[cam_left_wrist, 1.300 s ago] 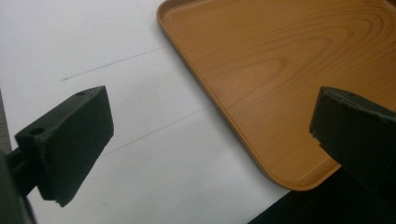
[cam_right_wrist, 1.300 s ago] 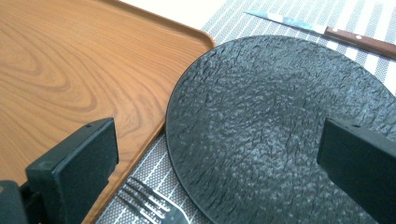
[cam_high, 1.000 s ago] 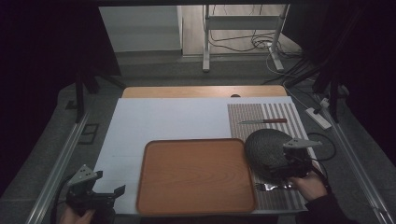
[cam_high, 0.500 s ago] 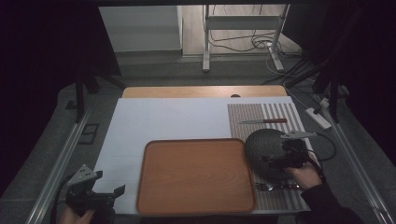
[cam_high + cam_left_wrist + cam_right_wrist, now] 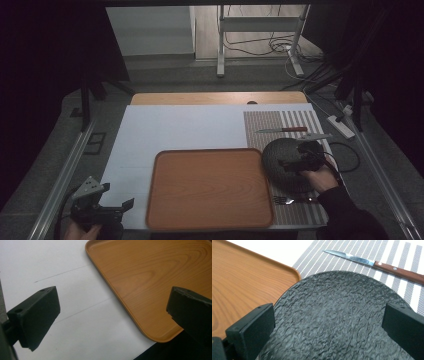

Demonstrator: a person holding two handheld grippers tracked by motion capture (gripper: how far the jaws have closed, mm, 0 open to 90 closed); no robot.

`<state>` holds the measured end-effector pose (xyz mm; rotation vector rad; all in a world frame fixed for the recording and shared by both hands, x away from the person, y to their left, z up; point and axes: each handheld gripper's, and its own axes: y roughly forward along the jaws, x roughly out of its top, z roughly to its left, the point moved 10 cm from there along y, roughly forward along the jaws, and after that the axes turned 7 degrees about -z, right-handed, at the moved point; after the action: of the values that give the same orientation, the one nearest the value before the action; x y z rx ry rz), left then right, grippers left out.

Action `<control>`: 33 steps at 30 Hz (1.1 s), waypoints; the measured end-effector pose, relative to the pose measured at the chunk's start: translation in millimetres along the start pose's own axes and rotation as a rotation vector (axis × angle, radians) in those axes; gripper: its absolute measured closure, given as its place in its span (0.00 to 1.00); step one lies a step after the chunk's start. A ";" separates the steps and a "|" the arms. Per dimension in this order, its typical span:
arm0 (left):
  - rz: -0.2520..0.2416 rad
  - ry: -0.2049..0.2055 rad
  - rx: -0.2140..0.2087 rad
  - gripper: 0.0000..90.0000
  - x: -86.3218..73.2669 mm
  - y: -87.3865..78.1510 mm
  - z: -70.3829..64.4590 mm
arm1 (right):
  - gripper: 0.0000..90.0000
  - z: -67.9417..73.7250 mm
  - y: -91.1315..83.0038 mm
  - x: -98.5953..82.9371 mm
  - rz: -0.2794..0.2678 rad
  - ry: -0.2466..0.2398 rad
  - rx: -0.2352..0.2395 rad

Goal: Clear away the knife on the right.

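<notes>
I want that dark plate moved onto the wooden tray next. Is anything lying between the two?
Nothing visible does. The black textured plate sits on the striped placemat right beside the wooden tray, which holds nothing. The knife lies beyond the plate, the fork nearer the person, both off that path.

Your left claw (image 5: 107, 210) is matte black with a grey three-cornered plate on top; its blocky jaws each show a small round hole. Your right claw (image 5: 300, 159) is black too, a dark cable looping behind it, and your right sleeve (image 5: 350, 217) is dark.
</notes>
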<state>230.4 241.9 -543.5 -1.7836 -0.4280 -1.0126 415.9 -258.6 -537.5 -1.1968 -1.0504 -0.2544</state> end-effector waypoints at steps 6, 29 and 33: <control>0.001 0.001 0.000 0.00 0.0 0.0 0.0 | 0.00 -6.3 10.5 4.7 0.012 0.013 -0.006; -0.001 0.001 -0.002 0.00 0.0 -0.1 0.0 | 0.00 -36.7 59.6 23.4 0.077 0.050 -0.033; -0.003 0.001 -0.002 0.00 0.1 -0.2 0.0 | 0.00 -42.4 66.0 26.0 0.084 0.049 -0.042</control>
<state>230.4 241.9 -543.3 -1.7850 -0.4292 -1.0164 495.9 -259.2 -558.6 -1.2637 -0.9540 -0.2399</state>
